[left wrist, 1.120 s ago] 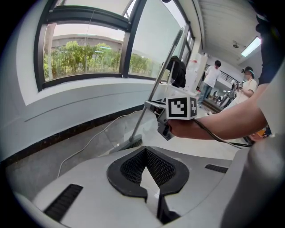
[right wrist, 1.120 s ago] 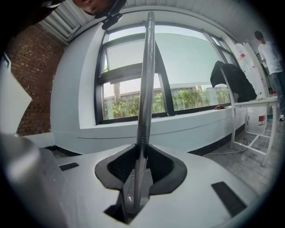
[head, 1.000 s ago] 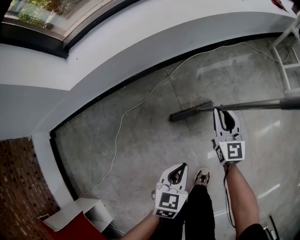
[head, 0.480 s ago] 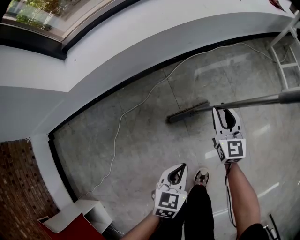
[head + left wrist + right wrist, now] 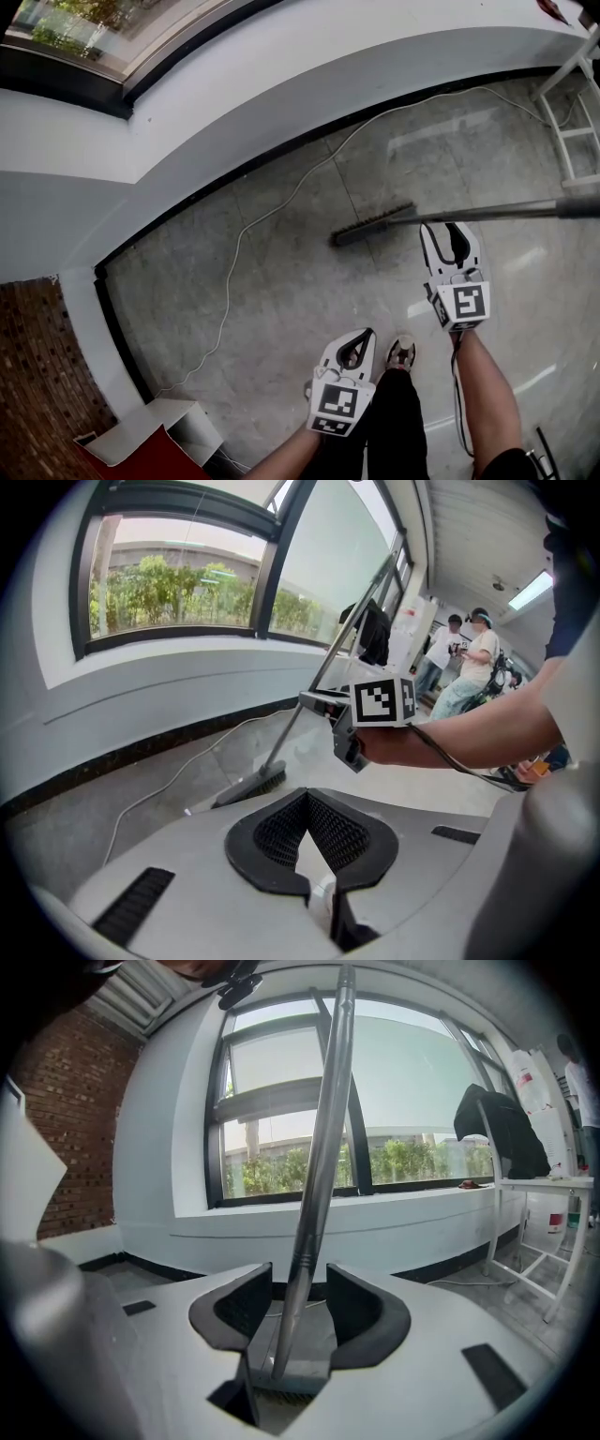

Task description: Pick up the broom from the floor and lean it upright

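Observation:
The broom stands tilted, its dark brush head (image 5: 375, 225) on the grey floor and its metal handle (image 5: 497, 212) running off to the right. My right gripper (image 5: 448, 227) has its jaws either side of that handle. In the right gripper view the handle (image 5: 314, 1185) rises between the pads (image 5: 246, 1305) with a gap on each side. The right gripper (image 5: 298, 1283) is open, its jaws having just been opening. My left gripper (image 5: 366, 331) hangs lower and nearer to me, away from the broom. Its pads (image 5: 281, 832) meet at the tip with nothing between them.
A white cable (image 5: 281, 202) trails over the floor along the curved white wall below the window. A white rack (image 5: 574, 112) stands at the far right. A white box with a red sheet (image 5: 159, 427) sits at lower left. My shoe (image 5: 404, 353) is between the grippers. People stand in the background (image 5: 469, 658).
The right gripper's jaws have spread apart around the broom handle, which now stands free between them. The left gripper has stayed where it was.

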Demonstrator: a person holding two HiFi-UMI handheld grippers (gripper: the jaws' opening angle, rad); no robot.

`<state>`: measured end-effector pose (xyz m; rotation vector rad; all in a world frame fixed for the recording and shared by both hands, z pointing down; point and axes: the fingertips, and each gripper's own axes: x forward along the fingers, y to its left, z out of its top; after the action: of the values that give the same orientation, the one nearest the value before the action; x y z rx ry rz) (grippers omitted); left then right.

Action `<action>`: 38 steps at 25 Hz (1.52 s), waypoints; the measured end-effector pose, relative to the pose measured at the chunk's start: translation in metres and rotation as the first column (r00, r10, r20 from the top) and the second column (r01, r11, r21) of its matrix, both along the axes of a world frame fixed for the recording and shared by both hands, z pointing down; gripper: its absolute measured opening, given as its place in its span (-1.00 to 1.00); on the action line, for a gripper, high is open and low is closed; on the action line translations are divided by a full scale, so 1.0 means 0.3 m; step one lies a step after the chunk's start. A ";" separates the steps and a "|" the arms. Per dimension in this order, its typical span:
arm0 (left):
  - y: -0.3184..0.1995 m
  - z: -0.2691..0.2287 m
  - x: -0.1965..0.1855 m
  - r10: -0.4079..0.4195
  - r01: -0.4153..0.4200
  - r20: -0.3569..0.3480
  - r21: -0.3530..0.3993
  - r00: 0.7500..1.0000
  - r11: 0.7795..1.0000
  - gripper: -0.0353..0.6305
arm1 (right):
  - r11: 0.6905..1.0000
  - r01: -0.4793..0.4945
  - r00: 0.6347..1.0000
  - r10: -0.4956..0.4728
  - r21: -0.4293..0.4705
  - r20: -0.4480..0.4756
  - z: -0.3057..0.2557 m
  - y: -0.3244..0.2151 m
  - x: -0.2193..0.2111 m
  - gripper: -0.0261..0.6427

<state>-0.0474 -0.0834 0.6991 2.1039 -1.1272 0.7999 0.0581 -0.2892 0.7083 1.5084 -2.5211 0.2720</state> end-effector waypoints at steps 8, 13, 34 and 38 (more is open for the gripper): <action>0.004 0.004 0.021 0.007 -0.007 -0.016 -0.013 1.000 1.000 -0.88 | 0.997 0.002 1.000 -0.004 -0.080 -0.019 0.057 0.060 0.035 -0.39; 0.007 0.004 0.012 0.001 -0.001 -0.018 -0.015 1.000 1.000 -0.88 | 0.991 0.007 0.999 -0.013 -0.136 -0.040 0.092 0.173 0.045 -0.39; -0.046 -0.438 0.042 0.017 -0.011 -0.043 0.123 0.999 0.992 -0.88 | 0.995 0.016 0.998 -0.022 -0.101 -0.063 -0.510 0.435 -0.008 -0.90; -0.042 -0.569 0.018 0.006 0.002 -0.042 0.173 0.999 0.985 -0.88 | 0.997 0.013 0.998 -0.018 -0.079 -0.054 -0.669 0.465 -0.048 -0.90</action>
<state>-0.0421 -0.0959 0.5284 2.2534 -1.2101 0.6756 0.0438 -0.1495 0.5077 1.4463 -2.4490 0.3201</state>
